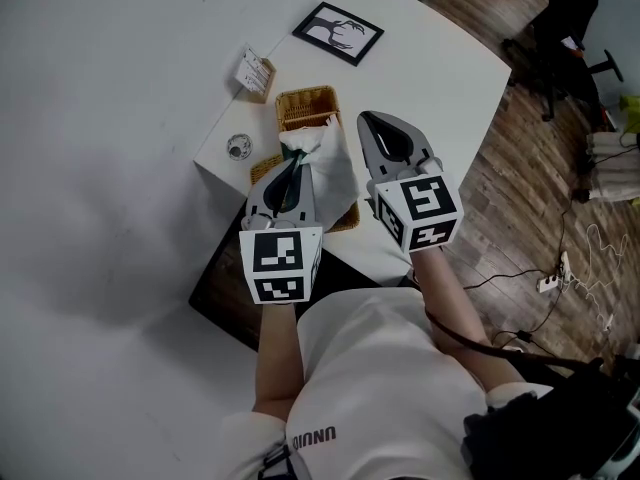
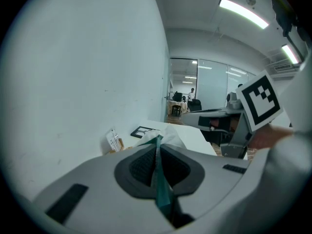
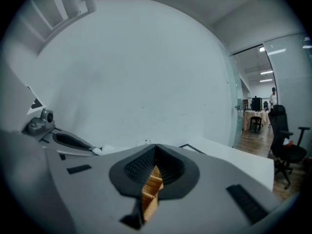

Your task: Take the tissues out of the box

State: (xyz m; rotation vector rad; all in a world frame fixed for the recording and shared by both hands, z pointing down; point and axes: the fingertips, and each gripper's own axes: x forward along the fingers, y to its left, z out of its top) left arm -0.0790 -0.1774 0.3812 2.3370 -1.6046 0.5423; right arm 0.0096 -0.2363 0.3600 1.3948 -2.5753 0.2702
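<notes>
Tissue [image 1: 330, 163] [image 2: 170, 133]: white and crumpled, pinched by the left gripper just in front of the wicker box, above the table.
Left gripper [image 1: 297, 160] [image 2: 158, 139]: jaws pressed together on the tissue. A thin teal strip shows in the seam between them; what it is cannot be told.
Right gripper [image 1: 368, 118] [image 3: 156, 146]: jaws pressed together with nothing in them, just to the right of the box. Wicker weave shows through the slot under its pads.
Writing: the gripper cubes carry black-and-white square markers without letters. Dark print on the person's white shirt [image 1: 310, 435] sits upside down and is not clear. The print on the card is too small to read.
Tissue direction: its long axis runs from the box opening toward the person, in line with the left gripper. The loose end spreads over a flat wicker tray [image 1: 345, 220].
Wicker box [image 1: 305, 106]: rectangular, open at the top.
Table [image 1: 430, 58]: white with a rounded corner, set against a white wall. It also holds a card [image 1: 256, 72] [image 2: 113, 140] in a small stand, a black picture frame [image 1: 338, 33] [image 2: 142, 131] and a small round object [image 1: 238, 146].
Room: wood-plank floor [image 1: 520, 148], a black office chair [image 1: 565, 28] [image 3: 287, 150], a power strip [image 1: 550, 280] with cables, and ceiling strip lights [image 2: 243, 11].
</notes>
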